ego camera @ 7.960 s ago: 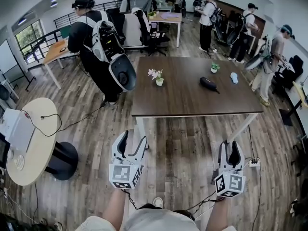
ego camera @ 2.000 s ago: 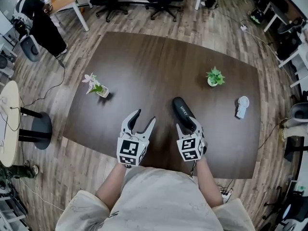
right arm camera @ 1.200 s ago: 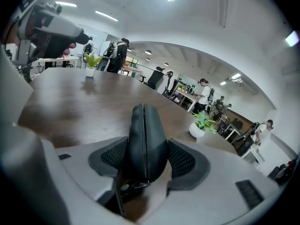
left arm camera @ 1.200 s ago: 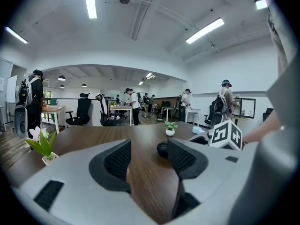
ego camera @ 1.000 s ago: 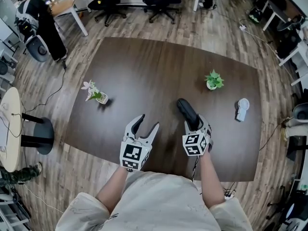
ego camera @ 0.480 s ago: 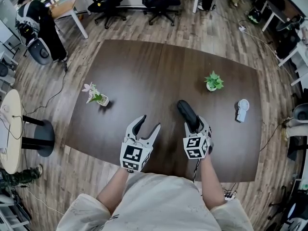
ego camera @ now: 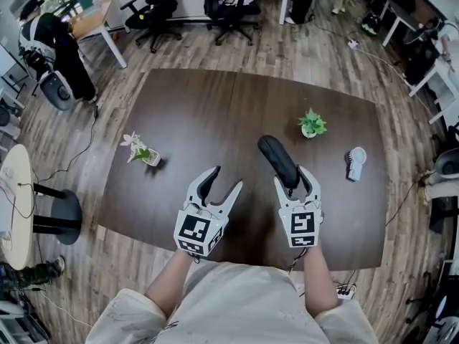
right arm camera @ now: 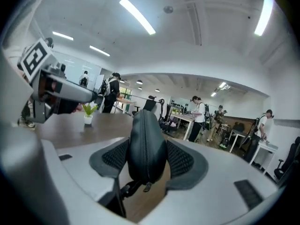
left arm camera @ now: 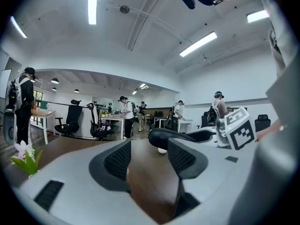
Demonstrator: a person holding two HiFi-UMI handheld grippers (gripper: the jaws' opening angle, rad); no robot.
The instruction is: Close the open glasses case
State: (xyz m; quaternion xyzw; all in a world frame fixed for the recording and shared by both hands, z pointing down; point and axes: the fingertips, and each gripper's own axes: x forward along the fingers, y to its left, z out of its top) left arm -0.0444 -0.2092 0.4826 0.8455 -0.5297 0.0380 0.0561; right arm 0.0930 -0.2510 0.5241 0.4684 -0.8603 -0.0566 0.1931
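**Case gripped in the right tongs**

The right tongs (ego camera: 296,181) clamp the near end of the black glasses case (ego camera: 275,156), which is zipped shut, over the near part of the table (ego camera: 193,106). The left tongs (ego camera: 224,180) stand open and empty, just to its left.

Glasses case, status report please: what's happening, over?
Right hand-held gripper shut on glasses case; case looks closed. Left hand-held gripper open, empty. Nothing in the way.
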